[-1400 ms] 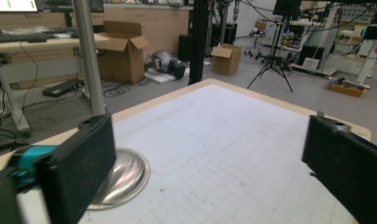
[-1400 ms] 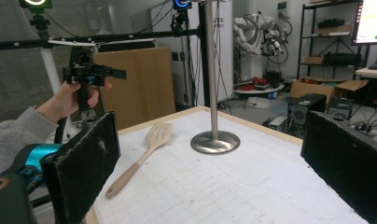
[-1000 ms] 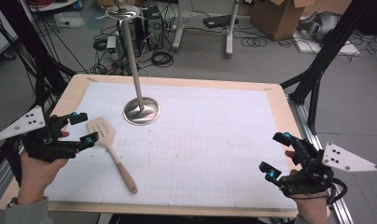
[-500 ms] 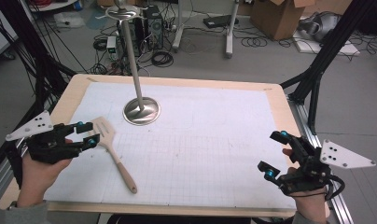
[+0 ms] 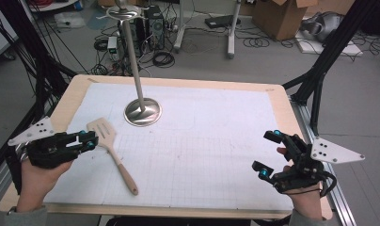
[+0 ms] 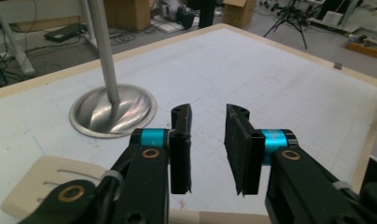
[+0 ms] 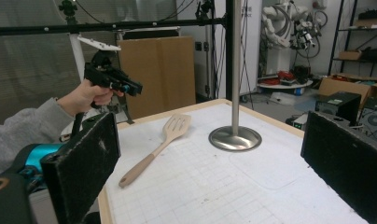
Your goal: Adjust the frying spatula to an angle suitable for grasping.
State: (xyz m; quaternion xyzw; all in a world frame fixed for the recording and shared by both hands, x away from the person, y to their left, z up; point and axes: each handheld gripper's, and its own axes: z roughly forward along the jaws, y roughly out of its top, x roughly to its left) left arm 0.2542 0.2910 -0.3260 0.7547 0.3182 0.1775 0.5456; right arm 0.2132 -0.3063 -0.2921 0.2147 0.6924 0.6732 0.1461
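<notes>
A wooden slotted spatula (image 5: 109,149) lies flat on the white mat, blade toward the back left and handle toward the front. My left gripper (image 5: 86,139) hovers just left of the blade, open with a moderate gap and nothing between its jaws. In the left gripper view the blade (image 6: 39,183) shows at the lower left, beside and below my left gripper (image 6: 208,119). The right gripper view shows the spatula (image 7: 164,141) with the left gripper (image 7: 132,88) held above the table. My right gripper (image 5: 266,154) is wide open and empty near the front right.
A metal stand has a round base (image 5: 142,112) and a tall pole on the mat just behind the spatula. The wooden table edge (image 5: 291,110) frames the mat. Cables, boxes and black frame legs surround the table.
My left gripper has shifted right toward the spatula blade, and its jaws have narrowed. The right gripper has barely moved. The spatula lies where it was.
</notes>
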